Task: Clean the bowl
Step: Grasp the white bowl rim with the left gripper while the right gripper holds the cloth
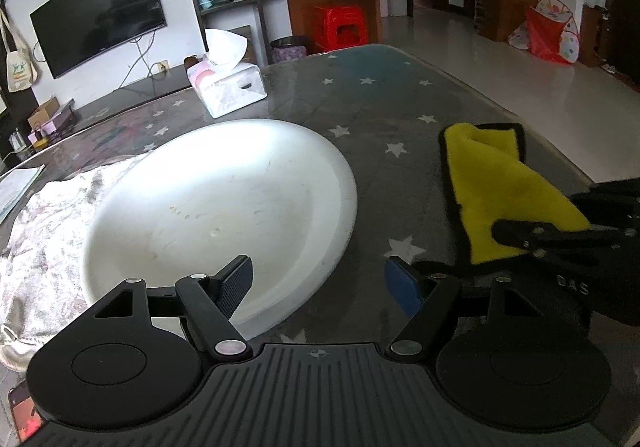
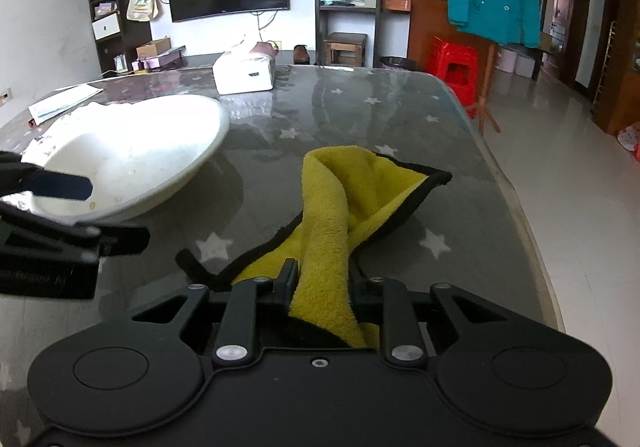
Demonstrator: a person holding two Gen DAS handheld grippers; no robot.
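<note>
So the right gripper (image 2: 320, 287) is clamped down on a yellow cloth (image 2: 332, 207) with black edging. The near end is bunched up between the fingers, and the rest trails forward across the table (image 2: 360, 119) in a loose fold. From the left wrist view you can see the same cloth (image 1: 496, 191) off to the right, with the right gripper's black body on its near end.

The left gripper (image 1: 320, 283) has its fingers spread wide with nothing between them. Its left finger (image 1: 236, 287) sits over the near rim of the bowl, while the blue-padded right finger (image 1: 404, 283) is over bare table just beside it. Can't really tell whether the left finger is touching the rim.

The bowl (image 1: 224, 215) is wide, shallow and white, sitting upright on the table left of the cloth, clearly apart from it. There are a few specks and smudges on its inside. A pale patterned fabric (image 1: 44, 239) lies right up against its left side.

Further back on the table there's a tissue box (image 1: 228, 87) with a tissue sticking out. The tabletop is dark, glossy and covered in little white stars.
</note>
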